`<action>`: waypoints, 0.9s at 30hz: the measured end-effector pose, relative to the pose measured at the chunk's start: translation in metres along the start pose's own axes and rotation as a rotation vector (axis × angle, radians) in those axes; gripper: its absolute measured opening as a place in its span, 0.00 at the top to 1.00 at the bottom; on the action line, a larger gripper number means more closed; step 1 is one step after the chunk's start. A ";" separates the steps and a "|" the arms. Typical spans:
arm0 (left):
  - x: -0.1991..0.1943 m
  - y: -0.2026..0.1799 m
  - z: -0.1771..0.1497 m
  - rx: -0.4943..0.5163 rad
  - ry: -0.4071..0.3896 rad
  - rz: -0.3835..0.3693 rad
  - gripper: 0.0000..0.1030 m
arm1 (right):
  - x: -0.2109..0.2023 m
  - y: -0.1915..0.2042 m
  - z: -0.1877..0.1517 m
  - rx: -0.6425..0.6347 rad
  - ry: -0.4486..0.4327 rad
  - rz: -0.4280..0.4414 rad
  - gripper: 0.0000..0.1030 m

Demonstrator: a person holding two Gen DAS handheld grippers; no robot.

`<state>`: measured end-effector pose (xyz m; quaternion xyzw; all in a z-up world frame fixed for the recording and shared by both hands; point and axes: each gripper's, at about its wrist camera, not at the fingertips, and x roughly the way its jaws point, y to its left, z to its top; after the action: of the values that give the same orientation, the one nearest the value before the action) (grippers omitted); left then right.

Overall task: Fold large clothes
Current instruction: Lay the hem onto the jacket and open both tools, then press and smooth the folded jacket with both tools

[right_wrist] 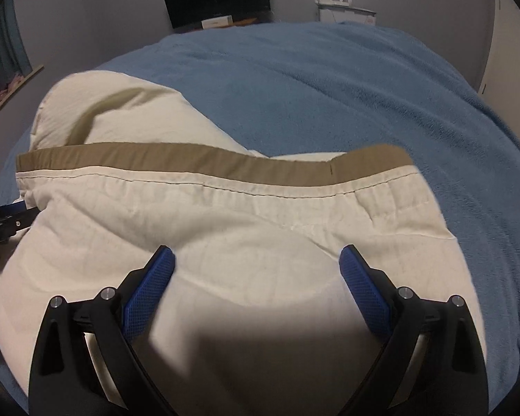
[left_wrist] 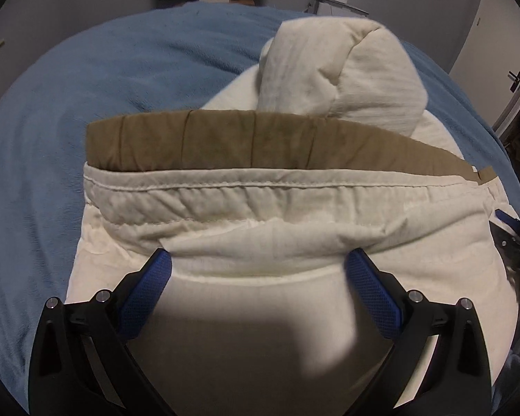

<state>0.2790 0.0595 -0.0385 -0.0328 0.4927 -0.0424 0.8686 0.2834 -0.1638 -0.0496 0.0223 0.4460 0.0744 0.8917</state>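
Two fingers of the left gripper [left_wrist: 258, 265] stand wide apart in the left wrist view, their blue pads just above a cream garment [left_wrist: 277, 294] with nothing pinched between them. That garment lies on the blue blanket [left_wrist: 86, 86] of a bed, its tan band [left_wrist: 242, 142] running across just beyond the fingers, and a bunched cream part [left_wrist: 339, 76] lies past the band. At the garment's right edge a sliver of the other gripper shows, mostly cut off. In the right wrist view the right gripper [right_wrist: 256, 263] also has its fingers spread wide and empty over the same cloth, the tan band [right_wrist: 190, 163] again just beyond them. The fabric looks soft, light and limp, so it will likely sag and wrinkle when lifted; the stitched hem beside the band seems the firmest place to pinch. A dark shadow hides the cloth nearest both cameras, and its near edge is cut off.
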 end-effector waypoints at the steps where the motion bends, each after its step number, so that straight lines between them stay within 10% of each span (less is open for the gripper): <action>1: 0.004 0.002 0.001 -0.006 0.004 -0.007 0.05 | 0.004 0.001 0.000 -0.004 0.002 -0.005 0.11; 27: 0.033 -0.004 0.014 0.009 0.015 0.009 0.05 | 0.021 -0.002 -0.004 -0.013 0.030 0.009 0.11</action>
<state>0.3075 0.0524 -0.0589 -0.0264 0.4992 -0.0408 0.8651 0.2926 -0.1630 -0.0692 0.0175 0.4588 0.0817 0.8846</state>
